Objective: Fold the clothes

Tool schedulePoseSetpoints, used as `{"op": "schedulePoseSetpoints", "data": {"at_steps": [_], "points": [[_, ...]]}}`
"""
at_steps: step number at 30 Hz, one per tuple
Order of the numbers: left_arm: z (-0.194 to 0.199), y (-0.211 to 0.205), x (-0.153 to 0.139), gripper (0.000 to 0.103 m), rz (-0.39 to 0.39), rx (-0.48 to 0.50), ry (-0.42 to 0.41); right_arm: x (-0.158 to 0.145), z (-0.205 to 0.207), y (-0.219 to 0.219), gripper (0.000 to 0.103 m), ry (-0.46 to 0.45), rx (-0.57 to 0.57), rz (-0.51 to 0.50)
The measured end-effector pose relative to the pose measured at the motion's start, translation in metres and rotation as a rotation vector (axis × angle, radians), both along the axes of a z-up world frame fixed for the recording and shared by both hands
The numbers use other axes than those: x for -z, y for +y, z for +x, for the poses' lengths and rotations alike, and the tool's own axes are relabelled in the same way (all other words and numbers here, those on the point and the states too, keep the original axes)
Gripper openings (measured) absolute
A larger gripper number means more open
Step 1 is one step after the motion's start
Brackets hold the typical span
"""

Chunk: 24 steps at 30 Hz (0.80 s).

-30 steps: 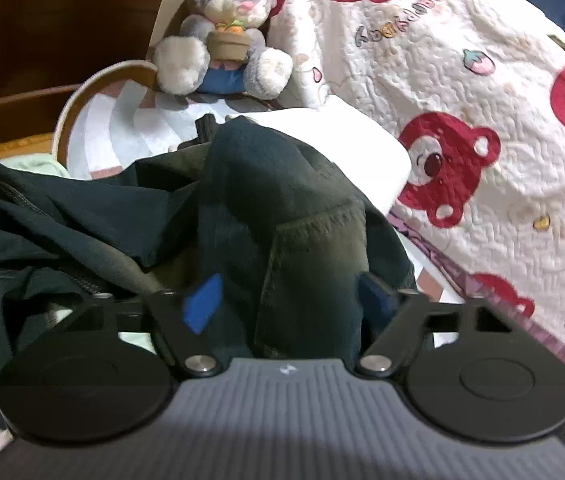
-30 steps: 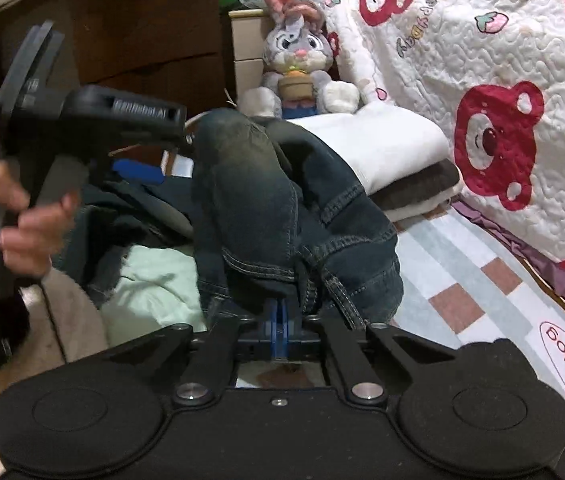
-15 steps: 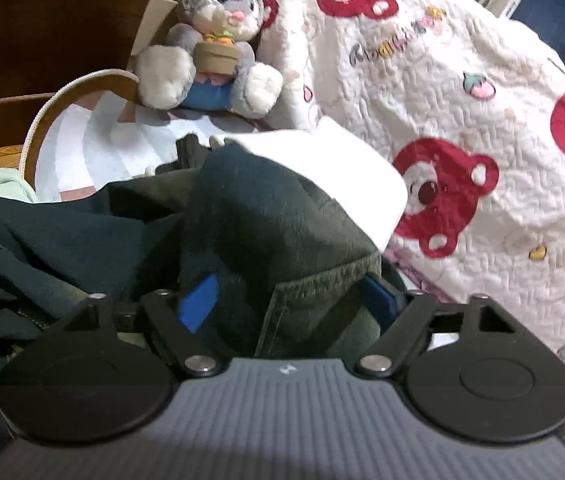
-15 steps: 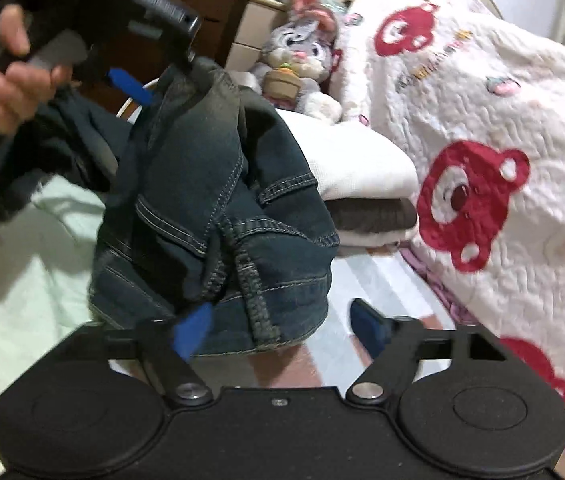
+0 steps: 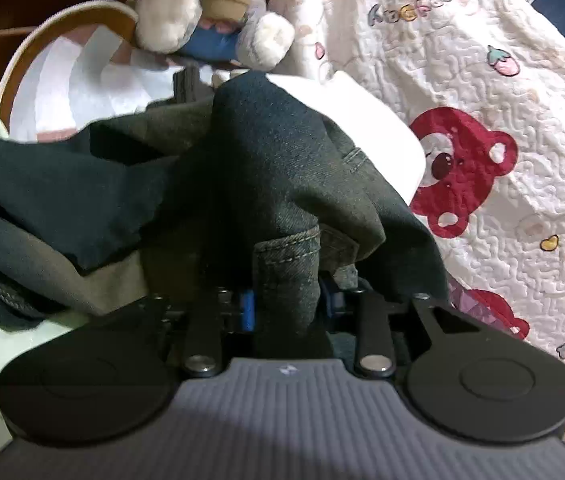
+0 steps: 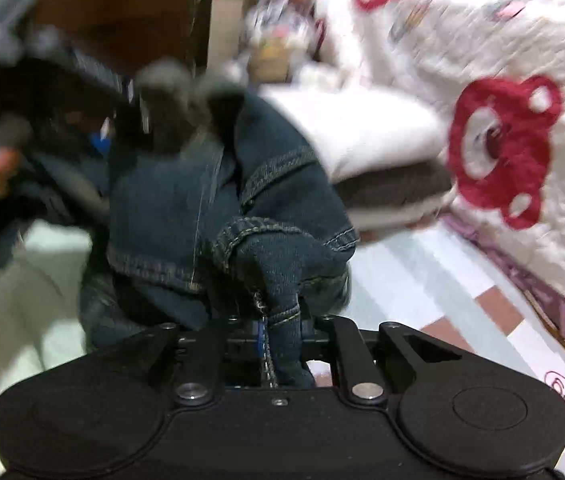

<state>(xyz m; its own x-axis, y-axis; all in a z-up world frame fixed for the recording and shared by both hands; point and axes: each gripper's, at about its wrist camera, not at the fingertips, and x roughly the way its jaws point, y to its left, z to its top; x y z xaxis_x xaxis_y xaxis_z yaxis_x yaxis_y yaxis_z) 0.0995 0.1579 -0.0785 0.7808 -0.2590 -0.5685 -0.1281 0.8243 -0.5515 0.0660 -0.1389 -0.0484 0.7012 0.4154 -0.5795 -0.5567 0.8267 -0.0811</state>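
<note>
**Both claws closed on the jeans**

My left claw point(image 5: 288, 306) pinches a folded hem of the dark jeans point(image 5: 266, 168), and my right claw point(image 6: 278, 332) bites a stitched seam of the same denim point(image 6: 218, 208). The cloth is thick, faded, with pale thread along the edges, and it hangs bunched between the two claws above the pale green sheet point(image 6: 30, 288). Behind it lies a stack of folded white and grey clothes point(image 6: 366, 152), partly hidden. Further stands a plush rabbit point(image 5: 218, 12), I think, beside the quilt with red bears point(image 5: 482, 152).
</note>
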Motion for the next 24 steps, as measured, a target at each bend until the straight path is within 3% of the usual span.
{"op": "schedulePoseSetpoints", "data": {"at_steps": [3, 5, 9, 14, 18, 24], "points": [[-0.008, 0.000, 0.000, 0.024, -0.006, 0.014, -0.013, -0.017, -0.023, -0.015, 0.013, -0.046, 0.075, 0.067], [-0.017, -0.005, -0.003, 0.024, 0.029, 0.029, -0.027, -0.023, -0.035, -0.022, 0.013, -0.053, 0.108, 0.087], [-0.036, -0.024, -0.011, 0.023, 0.118, 0.058, -0.049, -0.030, -0.049, -0.036, 0.013, -0.079, 0.136, 0.070], [-0.054, -0.059, -0.024, 0.019, 0.166, 0.123, -0.080, -0.042, -0.060, -0.057, 0.013, -0.124, 0.188, 0.071], [-0.069, -0.087, -0.035, 0.019, 0.201, 0.177, -0.106, -0.063, -0.071, -0.094, 0.013, -0.109, 0.252, 0.188], [-0.090, -0.129, -0.051, 0.018, 0.252, 0.258, -0.145, -0.085, -0.102, -0.143, 0.013, -0.121, 0.348, 0.224]]}}
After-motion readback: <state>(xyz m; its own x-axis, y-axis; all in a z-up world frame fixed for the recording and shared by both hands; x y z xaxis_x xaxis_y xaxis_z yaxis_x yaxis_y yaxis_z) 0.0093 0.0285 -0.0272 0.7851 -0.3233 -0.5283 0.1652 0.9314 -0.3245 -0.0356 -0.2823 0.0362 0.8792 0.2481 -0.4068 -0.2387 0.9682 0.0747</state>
